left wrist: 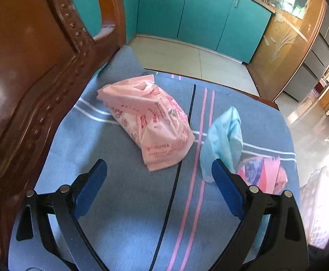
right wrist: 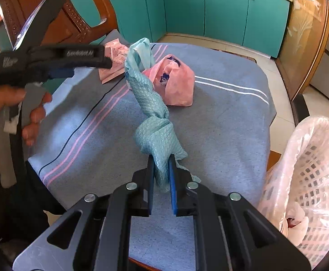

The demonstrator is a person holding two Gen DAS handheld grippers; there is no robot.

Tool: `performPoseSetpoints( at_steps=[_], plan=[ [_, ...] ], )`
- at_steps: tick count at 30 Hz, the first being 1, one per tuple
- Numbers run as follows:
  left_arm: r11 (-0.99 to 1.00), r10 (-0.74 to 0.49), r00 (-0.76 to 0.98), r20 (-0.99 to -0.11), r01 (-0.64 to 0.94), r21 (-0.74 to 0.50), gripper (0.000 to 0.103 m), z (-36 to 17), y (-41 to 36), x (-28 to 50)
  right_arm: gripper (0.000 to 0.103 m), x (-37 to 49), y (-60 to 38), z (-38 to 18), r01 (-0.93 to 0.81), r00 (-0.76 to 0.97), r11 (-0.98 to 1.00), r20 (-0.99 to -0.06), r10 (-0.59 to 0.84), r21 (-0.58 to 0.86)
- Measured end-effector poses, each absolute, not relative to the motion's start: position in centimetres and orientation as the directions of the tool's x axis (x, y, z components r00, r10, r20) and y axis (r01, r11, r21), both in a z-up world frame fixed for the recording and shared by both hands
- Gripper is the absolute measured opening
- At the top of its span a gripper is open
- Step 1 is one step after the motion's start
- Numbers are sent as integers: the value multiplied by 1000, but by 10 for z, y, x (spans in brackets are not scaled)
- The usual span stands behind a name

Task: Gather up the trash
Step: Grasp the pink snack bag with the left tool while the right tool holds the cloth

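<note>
Blue-grey cloth with pink, white and dark stripes covered the surface, and three pieces of trash sat on it. The right tongs were closed tight on the lower end of a knotted teal plastic bag, its blue pads pressing the bag from both sides. The bag rose from the tongs as a twisted rope, with one knot just beyond the fingertips and its loose upper end leaning toward the far side of the surface.

The left tongs were spread wide with nothing between them, hovering above the cloth. A flat pink printed bag lay just ahead of them, resting on the cloth near a carved wooden chair back. From that view, the teal bag stood just beside the right-hand finger.

A small bundled pink bag with blue print showing through sat beyond the teal bag, touching or nearly touching its twisted middle.

At the right edge of the surface stood a white lattice basket lined with clear plastic, with some pale crumpled trash at its bottom. Teal cabinets lined the far wall.
</note>
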State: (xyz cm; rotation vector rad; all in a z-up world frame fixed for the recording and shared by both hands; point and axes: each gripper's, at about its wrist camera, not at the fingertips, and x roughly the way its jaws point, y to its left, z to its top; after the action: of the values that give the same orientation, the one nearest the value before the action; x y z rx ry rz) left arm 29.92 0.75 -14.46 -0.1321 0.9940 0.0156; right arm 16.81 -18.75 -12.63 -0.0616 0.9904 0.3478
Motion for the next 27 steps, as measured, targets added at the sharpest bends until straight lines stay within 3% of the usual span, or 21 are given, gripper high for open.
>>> performPoseSetpoints(
  at_steps=[15,23,27],
  plan=[
    [982,5,438,-899,-170,-78,94,-168,13,374,14,171,-187,-132,-313,480,944,-840,254,107],
    [996,-28,461,-887,-68,-66,53,-182,2,363,15,174,-176,-134,-320,481,945,-846,229,73],
    [996,-51,480,-876,-43,-82,40,-181,1,352,15,177,-173,-134,-319,480,945,-847,227,73]
  ],
)
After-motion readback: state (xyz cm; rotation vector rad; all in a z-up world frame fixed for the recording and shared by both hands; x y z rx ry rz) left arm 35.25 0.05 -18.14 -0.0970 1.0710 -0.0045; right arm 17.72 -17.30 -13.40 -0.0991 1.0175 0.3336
